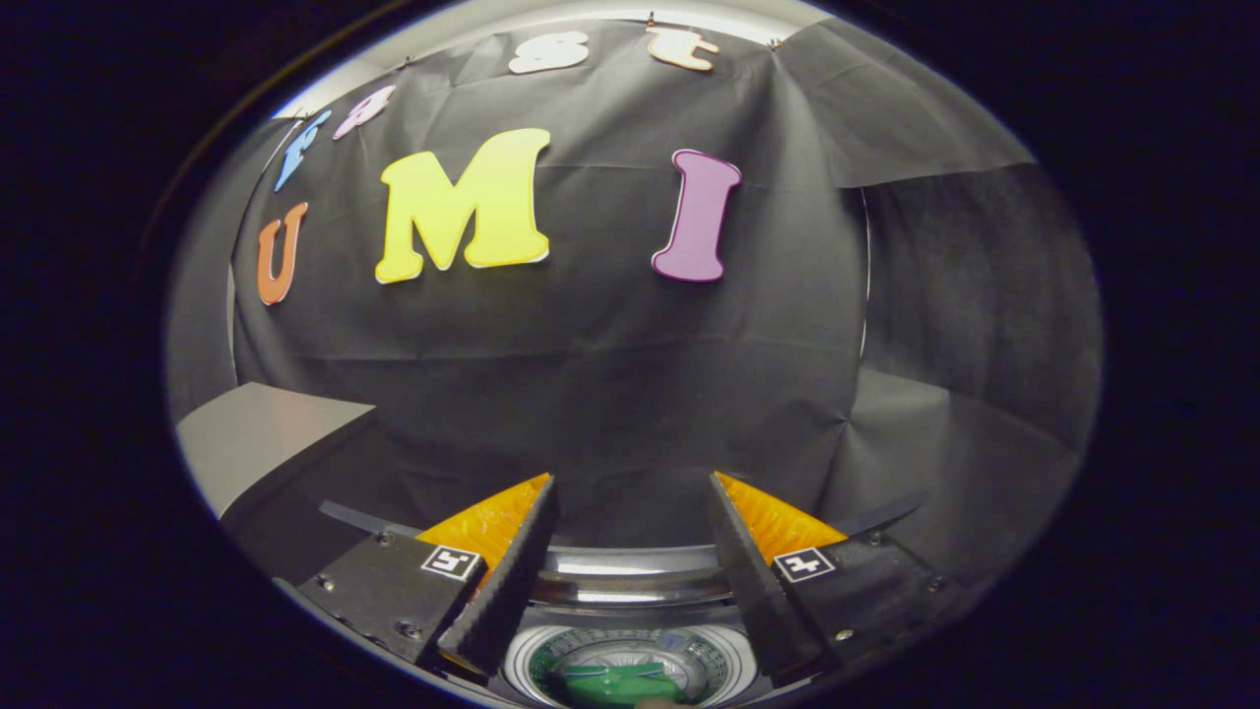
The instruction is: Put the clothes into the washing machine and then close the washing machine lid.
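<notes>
The booth wall (610,394), a creased black cloth, hangs well beyond the jaws and takes up most of the scene. A pale grey flat surface (261,433) juts in on the left side, ahead of the left jaw and in front of the cloth; what it belongs to cannot be told.

The gripper (630,561) points at the wall with its jaws spread wide apart, nothing between them and nothing touched by either finger.

Below the jaws, in the gap between them, lies the washer (630,581): a curved shiny metal rim runs across from one jaw to the other, just under their tips. Nearer than that rim, under the jaw roots, is a round white ring with green markings, which looks like the open drum seen from above. Inside that ring sits a green thing (615,682), likely the clothes, though too little of it shows to be sure. The lid cannot be made out.
</notes>
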Tool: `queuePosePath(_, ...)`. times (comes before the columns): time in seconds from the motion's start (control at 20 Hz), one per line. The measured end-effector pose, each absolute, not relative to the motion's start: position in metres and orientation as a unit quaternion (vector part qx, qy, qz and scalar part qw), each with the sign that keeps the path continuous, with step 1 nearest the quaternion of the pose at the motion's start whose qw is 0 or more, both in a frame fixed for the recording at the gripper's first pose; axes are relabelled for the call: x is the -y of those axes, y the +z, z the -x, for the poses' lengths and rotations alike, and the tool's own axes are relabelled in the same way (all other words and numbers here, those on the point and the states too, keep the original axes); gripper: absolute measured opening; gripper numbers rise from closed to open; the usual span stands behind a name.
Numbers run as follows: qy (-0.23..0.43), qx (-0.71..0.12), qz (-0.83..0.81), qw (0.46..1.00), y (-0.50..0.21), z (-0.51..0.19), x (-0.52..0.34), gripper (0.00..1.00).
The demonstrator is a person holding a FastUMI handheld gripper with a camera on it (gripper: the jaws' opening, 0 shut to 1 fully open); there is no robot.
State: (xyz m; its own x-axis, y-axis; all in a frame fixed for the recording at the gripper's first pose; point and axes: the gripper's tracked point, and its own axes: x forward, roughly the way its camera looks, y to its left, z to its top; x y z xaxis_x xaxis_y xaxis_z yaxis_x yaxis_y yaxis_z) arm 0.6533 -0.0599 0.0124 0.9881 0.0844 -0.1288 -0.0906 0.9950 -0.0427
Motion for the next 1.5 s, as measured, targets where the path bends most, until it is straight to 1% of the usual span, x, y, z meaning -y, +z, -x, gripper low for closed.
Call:
queuePosePath(0.85,0.043,-0.082,0.019,0.996,0.005,-0.646,0.063,0.94)
queuePosePath(0.95,0.048,-0.107,0.014,0.993,-0.006,-0.647,0.061,0.94)
queuePosePath(1.05,0.048,-0.136,0.004,0.990,-0.027,-0.644,0.062,1.00)
queuePosePath(1.25,0.042,-0.159,0.003,0.986,-0.052,-0.637,0.068,1.00)
queuePosePath(1.5,0.042,-0.165,0.013,0.985,-0.060,-0.627,0.067,1.00)
